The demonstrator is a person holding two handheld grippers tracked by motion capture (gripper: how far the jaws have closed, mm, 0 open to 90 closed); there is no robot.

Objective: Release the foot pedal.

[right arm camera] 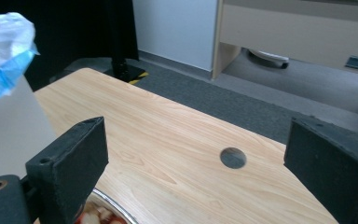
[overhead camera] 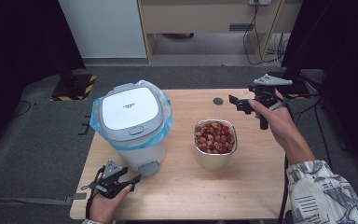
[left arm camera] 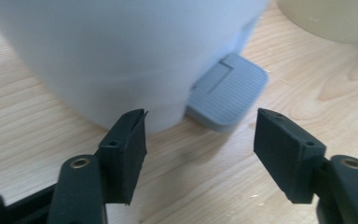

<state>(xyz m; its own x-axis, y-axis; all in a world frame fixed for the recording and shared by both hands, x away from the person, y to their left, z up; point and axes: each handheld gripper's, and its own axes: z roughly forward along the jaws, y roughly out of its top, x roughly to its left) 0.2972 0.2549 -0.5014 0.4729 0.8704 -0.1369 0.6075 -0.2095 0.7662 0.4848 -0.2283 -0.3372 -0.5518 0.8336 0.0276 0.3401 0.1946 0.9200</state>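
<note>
Your left gripper (overhead camera: 131,178) sits low on the bench (overhead camera: 242,186), fingers (left arm camera: 126,149) released just before the bin's grey pedal (left arm camera: 228,93). Your right gripper (overhead camera: 235,103) hovers with fingers spread empty beyond the bowl (overhead camera: 215,144).

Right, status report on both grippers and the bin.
Left gripper open, facing bin pedal. Right gripper open, above bowl. Bin lid shut.

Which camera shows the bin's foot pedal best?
The left gripper view: the grey pedal sits close up, ridges clear, just beyond the open left gripper. The high view shows it small at the bin's base. The right gripper view shows bin liner, no pedal.
</note>
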